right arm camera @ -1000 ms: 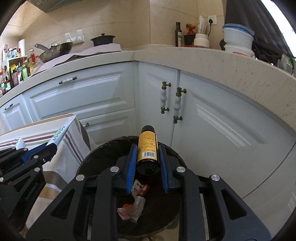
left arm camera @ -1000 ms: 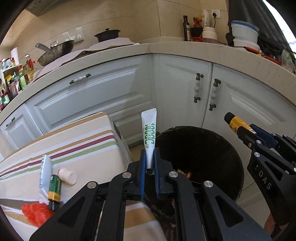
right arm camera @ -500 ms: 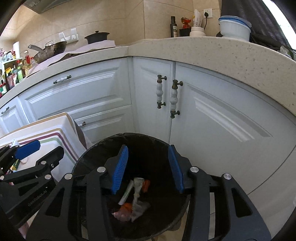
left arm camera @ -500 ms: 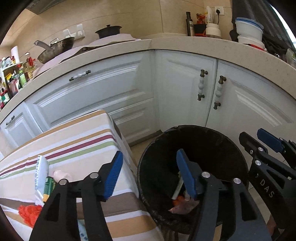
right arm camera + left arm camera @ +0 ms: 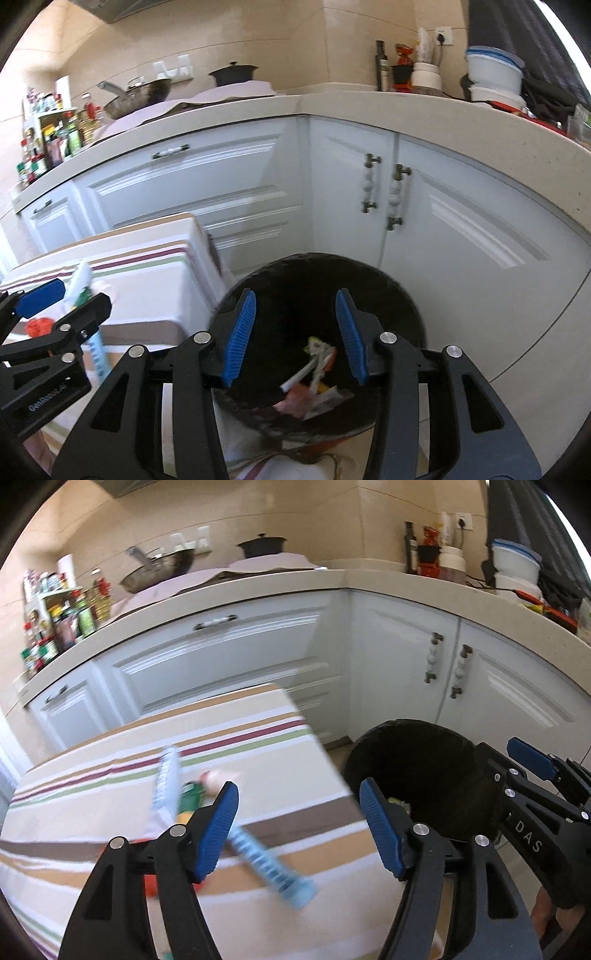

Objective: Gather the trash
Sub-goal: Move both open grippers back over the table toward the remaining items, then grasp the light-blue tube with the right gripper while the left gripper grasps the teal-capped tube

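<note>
Motion-blurred tubes at ten o'clock on striped tablecloth; left gripper, freshly widened, and right gripper both spread, empty, over black bin.

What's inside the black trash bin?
In the black trash bin lies a heap of crumpled wrappers with a white tube on top. Whatever lies under that heap is covered, and the right gripper's fingers block part of the bottom.

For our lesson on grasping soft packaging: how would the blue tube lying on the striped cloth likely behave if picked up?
The blue tube looks flat and long, so it would probably flop if held at one end. It seems light, perhaps near empty. Lying flat on the striped cloth, it is unlikely to roll, though blur hides detail.
</note>
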